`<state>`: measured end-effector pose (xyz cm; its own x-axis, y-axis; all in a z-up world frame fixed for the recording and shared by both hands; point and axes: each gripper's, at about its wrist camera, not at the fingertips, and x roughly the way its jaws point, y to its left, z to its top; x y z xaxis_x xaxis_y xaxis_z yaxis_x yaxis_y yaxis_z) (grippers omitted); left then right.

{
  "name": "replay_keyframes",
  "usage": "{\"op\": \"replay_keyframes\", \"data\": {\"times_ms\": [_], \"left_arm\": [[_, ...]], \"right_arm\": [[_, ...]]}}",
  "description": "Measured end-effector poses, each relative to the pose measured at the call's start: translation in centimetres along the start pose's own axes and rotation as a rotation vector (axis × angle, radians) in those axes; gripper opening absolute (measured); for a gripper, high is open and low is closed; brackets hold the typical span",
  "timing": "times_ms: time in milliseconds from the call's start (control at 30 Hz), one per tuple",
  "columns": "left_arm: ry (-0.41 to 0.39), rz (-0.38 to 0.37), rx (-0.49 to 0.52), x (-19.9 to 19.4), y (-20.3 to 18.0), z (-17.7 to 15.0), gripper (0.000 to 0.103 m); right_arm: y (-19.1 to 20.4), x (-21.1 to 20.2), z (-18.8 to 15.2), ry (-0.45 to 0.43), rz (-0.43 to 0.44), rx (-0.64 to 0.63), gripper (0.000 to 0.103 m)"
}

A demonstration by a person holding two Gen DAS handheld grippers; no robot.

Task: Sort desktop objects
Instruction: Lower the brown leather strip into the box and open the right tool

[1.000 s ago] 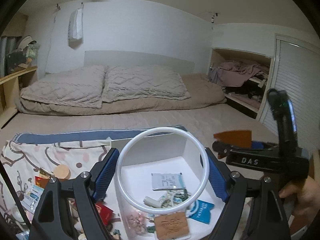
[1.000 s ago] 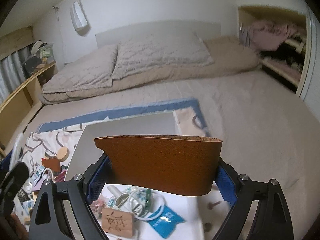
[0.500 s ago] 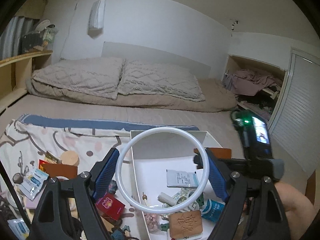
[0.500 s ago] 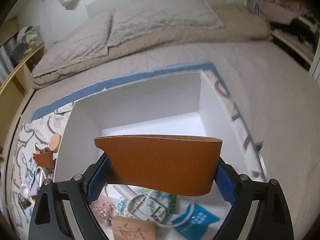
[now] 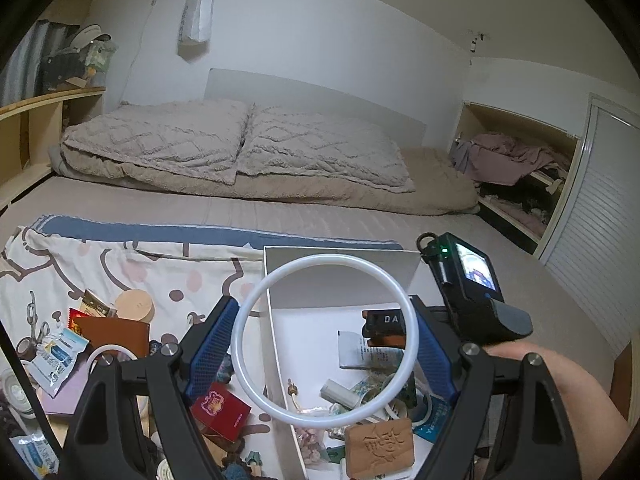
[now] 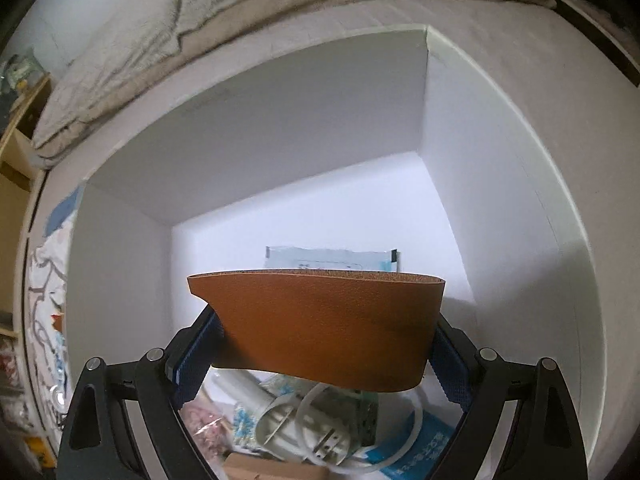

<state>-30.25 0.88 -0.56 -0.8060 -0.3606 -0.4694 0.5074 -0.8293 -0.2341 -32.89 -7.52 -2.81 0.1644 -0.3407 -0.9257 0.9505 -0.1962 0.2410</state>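
My left gripper (image 5: 326,340) is shut on a white plastic ring (image 5: 256,308), held upright just above the near left wall of the white box (image 5: 340,280). My right gripper (image 6: 316,344) is shut on a brown leather sleeve (image 6: 320,324), pointing steeply down inside the white box (image 6: 500,200), above the jumble on its floor. In the left wrist view the right gripper's body (image 5: 476,292) hangs over the box's right side. The box holds a white sachet (image 5: 368,354), a wooden stamped block (image 5: 378,452), a blue packet (image 6: 424,436) and white rings.
Left of the box, on a patterned cloth (image 5: 132,268), lie a brown leather wallet (image 5: 112,334), a round wooden lid (image 5: 134,306), a red card (image 5: 220,410), sachets and a small ring. A bed with beige pillows (image 5: 240,148) fills the background. A person's forearm (image 5: 568,392) is at right.
The right gripper dropped and tilted down with the brown sleeve, from above the box's rim to inside it. The left gripper with the ring shifted slightly lower and rolled a little.
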Motion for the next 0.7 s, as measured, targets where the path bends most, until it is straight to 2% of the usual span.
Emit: {"op": "replay_keyframes", "data": {"times_ms": [167, 267, 533, 700], "left_arm": [[0.007, -0.019, 0.002, 0.0, -0.1, -0.1, 0.083], [0.011, -0.030, 0.012, 0.1, -0.3, -0.1, 0.083], [0.024, -0.053, 0.015, 0.1, -0.8, 0.0, 0.083], [0.042, -0.079, 0.023, 0.2, -1.4, 0.0, 0.083]], "right_arm": [[-0.6, 1.2, -0.2, 0.039, -0.002, 0.023, 0.094], [-0.7, 0.7, -0.2, 0.032, 0.000, 0.050, 0.103], [-0.7, -4.2, -0.9, -0.061, 0.076, 0.026, 0.103], [-2.4, -9.4, -2.8, -0.185, 0.151, 0.018, 0.103]]}}
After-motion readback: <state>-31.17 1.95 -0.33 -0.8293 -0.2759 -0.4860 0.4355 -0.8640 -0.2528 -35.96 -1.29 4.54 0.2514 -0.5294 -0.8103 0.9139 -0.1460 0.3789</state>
